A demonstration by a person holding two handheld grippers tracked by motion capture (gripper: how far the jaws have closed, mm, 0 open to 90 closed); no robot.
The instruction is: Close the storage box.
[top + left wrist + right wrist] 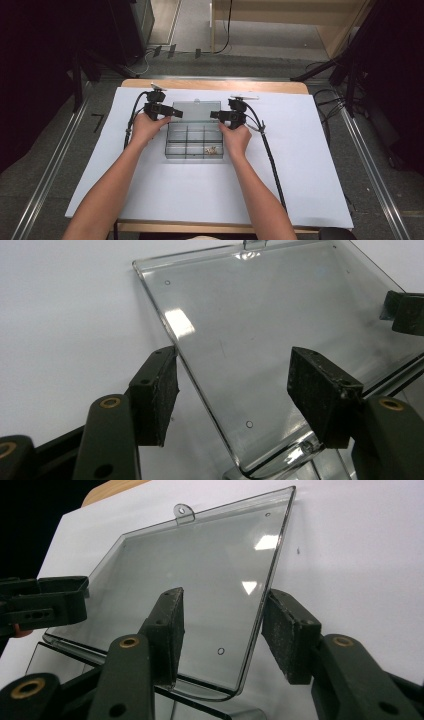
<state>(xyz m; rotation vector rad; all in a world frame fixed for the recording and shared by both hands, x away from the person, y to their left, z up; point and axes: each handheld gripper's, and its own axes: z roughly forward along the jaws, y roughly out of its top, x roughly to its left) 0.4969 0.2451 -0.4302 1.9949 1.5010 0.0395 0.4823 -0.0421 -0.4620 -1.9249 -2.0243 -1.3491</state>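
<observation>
Tools (232, 402) (222, 635) agape astride opposite lid (196, 111) edges, white sheet (300, 165) around.

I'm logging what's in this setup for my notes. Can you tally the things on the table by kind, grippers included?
Hand-held grippers: 2, the left gripper and the right gripper
Clear plastic compartment box with its hinged lid open: 1
Cluster of small items in one compartment, too small to identify: 1
White sheet covering the table: 1
Total: 5
</observation>
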